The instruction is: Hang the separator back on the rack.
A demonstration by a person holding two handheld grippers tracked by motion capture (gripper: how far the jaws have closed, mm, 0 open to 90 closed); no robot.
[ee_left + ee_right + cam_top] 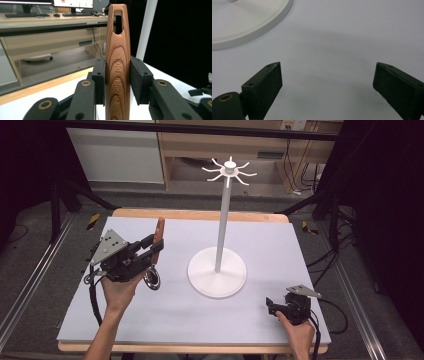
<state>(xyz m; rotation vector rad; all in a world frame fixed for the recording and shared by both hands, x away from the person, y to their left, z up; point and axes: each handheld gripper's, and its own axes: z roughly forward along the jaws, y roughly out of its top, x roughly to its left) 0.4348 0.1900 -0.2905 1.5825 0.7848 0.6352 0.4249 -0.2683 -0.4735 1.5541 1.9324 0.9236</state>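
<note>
A kitchen tool with a wooden handle (159, 236) and a metal ring end (152, 280) hangs upright above the left of the table, my left gripper (156, 251) shut on it. In the left gripper view the handle (118, 47) stands between the black pads (100, 80), its hanging slot at the top; my left gripper (118, 77) clamps it at mid-length. A white stand (222, 220) with hooks (229, 170) at its top rises from a round base (200, 275) at mid-table. My right gripper (270, 306) rests open near the front right, and in its own view my right gripper (327, 82) has nothing between its pads.
A white mat (280, 245) covers the wooden table. The stand's pole (147, 25) rises behind the handle, and the base's rim (249, 20) lies ahead and left of the right jaws. Shelving and cables stand beyond the far edge.
</note>
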